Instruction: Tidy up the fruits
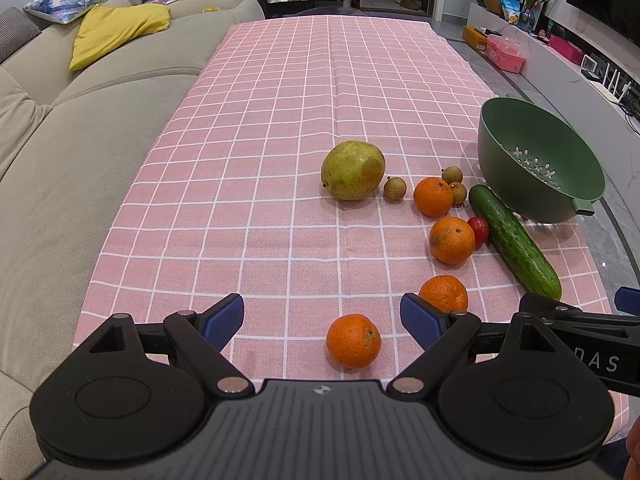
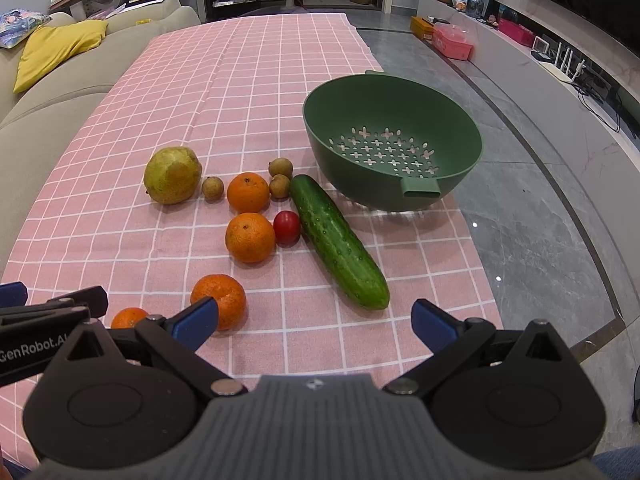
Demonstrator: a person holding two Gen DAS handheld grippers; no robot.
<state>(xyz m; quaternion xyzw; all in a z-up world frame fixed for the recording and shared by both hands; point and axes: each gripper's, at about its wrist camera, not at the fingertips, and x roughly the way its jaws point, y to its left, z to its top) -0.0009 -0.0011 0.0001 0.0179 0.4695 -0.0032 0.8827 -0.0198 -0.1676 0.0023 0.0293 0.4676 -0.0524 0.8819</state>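
Observation:
Several oranges lie on the pink checked cloth [image 1: 280,140]. The nearest orange [image 1: 353,340] sits just ahead of my open, empty left gripper [image 1: 322,320]. A second orange [image 1: 444,294] lies by its right finger. A pear [image 1: 353,170], three small longans [image 1: 395,188], a red tomato [image 1: 479,230] and a cucumber [image 1: 514,242] lie farther on. My right gripper [image 2: 316,320] is open and empty, with an orange [image 2: 219,306] at its left finger and the cucumber [image 2: 338,240] ahead. The green colander [image 2: 392,148] stands empty beyond it.
A grey sofa [image 1: 80,140] runs along the table's left side. The table's bare grey edge [image 2: 520,220] lies right of the cloth. A low TV shelf with boxes [image 2: 452,42] stands at the far right.

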